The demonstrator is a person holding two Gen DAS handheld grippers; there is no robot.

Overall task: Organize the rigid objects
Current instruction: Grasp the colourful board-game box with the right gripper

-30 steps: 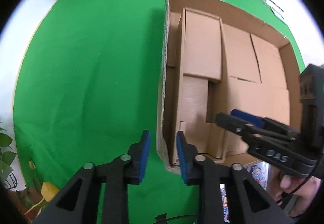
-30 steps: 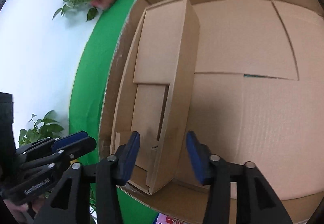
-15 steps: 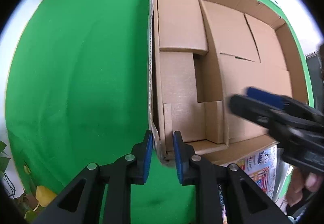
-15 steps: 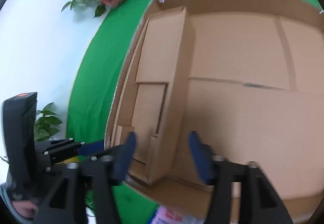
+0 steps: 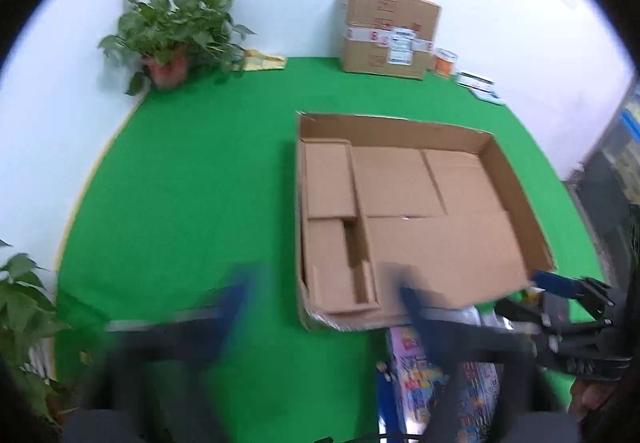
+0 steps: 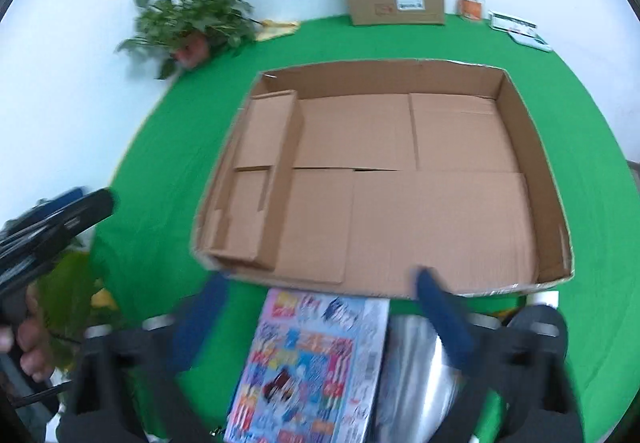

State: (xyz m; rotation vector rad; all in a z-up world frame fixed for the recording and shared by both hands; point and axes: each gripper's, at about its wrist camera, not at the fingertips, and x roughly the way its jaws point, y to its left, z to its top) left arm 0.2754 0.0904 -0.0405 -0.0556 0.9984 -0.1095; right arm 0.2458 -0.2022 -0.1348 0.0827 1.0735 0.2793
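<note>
— Where's the book [image 6: 308, 367]?
— Flat on the counter [image 6: 168, 131], before the tray [image 6: 520, 115]. My left tongs [image 5: 320, 295] are opening, right tongs [image 6: 320, 307] closing, both empty.
— Then I'd pinch its edge squarely.

Both grippers have lifted away from the shallow brown cardboard tray [image 6: 520, 147]. The left gripper [image 5: 320, 295], opening, no longer straddles its left wall; the right gripper [image 6: 320, 303], closing, has left the cardboard divider [image 6: 286, 171].
</note>
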